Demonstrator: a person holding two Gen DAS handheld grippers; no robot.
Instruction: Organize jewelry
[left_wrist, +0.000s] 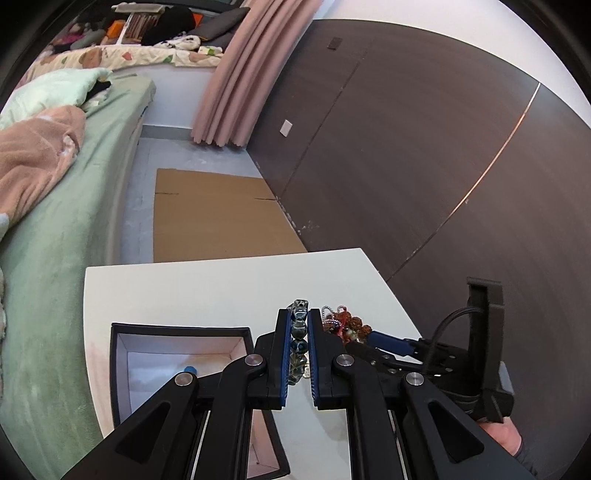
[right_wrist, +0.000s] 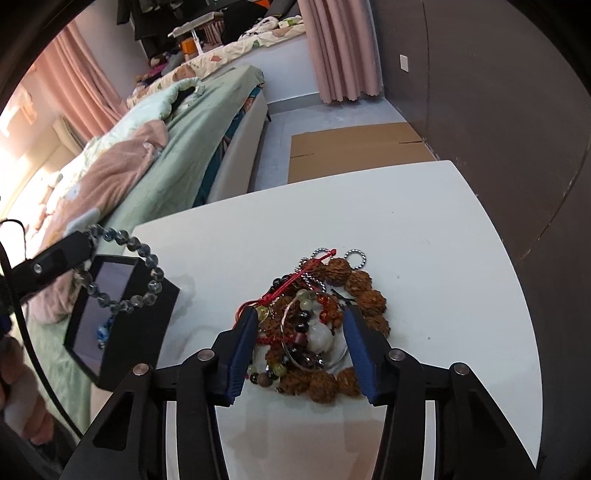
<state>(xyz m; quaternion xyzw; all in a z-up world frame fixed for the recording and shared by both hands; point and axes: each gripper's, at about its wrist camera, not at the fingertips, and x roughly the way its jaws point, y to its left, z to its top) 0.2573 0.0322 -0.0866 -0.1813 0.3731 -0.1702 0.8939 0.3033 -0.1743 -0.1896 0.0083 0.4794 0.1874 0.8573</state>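
Glassy grey-blue beads strung into a round bracelet (right_wrist: 122, 273) are hanging from my left gripper (left_wrist: 298, 350), whose blue-padded fingers (left_wrist: 283, 354) are clamping together on one side of the loop; in the left wrist view the beads are lining up in a row in the narrow slot between the pads. From the right wrist view the free part of the loop is dangling in the air over the black square box with the pale lining (right_wrist: 122, 321), not touching it as far as I can tell. That open box (left_wrist: 122, 369) is sitting near the left edge of the white tabletop (right_wrist: 424, 229), and something small and blue is lying inside it, too blurred for me to name. Just to the right of the box, well clear of it, a tangled heap of jewellery (right_wrist: 317, 321) is resting on the table: big brown knobbly seed beads, a red cord, silver ball-chain rings, dark and green beads and a white stone. My right gripper (right_wrist: 301, 332) is holding its blue-padded fingers (right_wrist: 245, 343) wide apart, one on each side of the heap, gripping nothing. Beyond the table a flat sheet of brown cardboard (right_wrist: 354, 151) is lying on the floor, with a green-covered bed (left_wrist: 66, 206) to the left, pink curtains (left_wrist: 243, 70) behind and a dark wood-grain wall (left_wrist: 424, 147) to the right.
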